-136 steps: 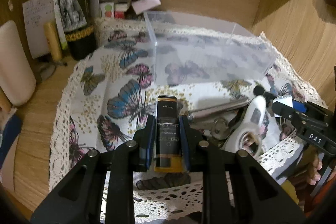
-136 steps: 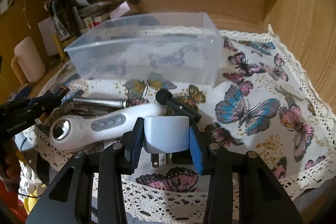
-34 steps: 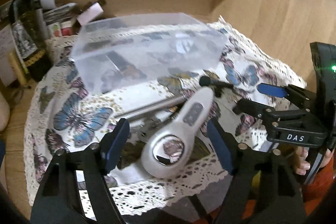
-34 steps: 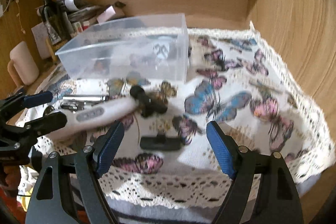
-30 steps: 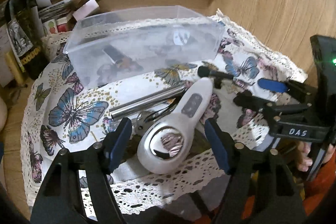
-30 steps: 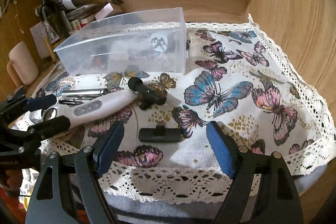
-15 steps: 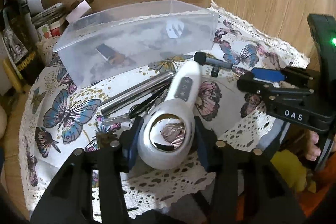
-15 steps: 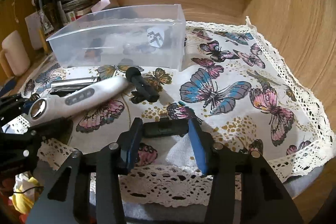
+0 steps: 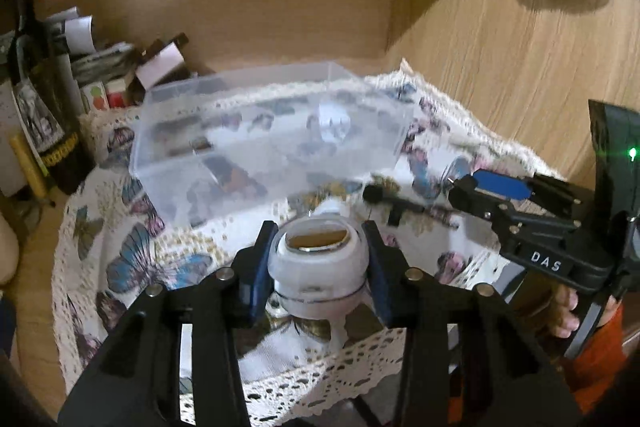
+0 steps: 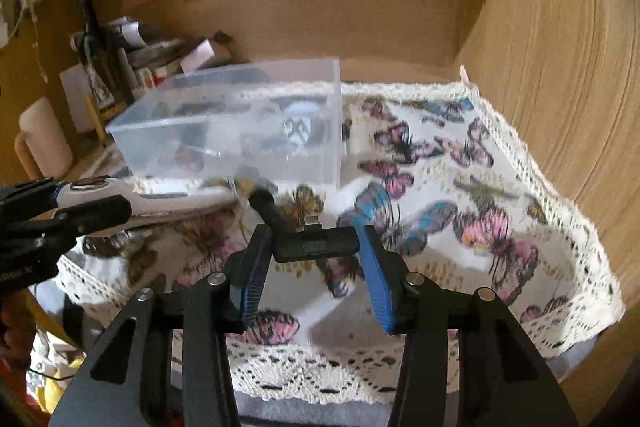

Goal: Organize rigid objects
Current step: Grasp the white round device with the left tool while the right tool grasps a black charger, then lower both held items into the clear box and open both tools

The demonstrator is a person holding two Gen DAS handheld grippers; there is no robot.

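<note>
Left gripper (image 9: 316,259): my jaws are clamping the round head of the white handheld device (image 9: 316,263), its handle pointing away from me, lifted off the butterfly cloth (image 9: 132,267). Right gripper (image 10: 314,259): jaws are gripping the small black bar (image 10: 316,245) by its ends, raised over the cloth. Clear plastic bin (image 10: 236,131) is sitting ahead of both jaws, a few small items inside, too blurred to identify. Black clip mic (image 10: 268,207) is lying just beyond my right jaws, between them and the bin.
</note>
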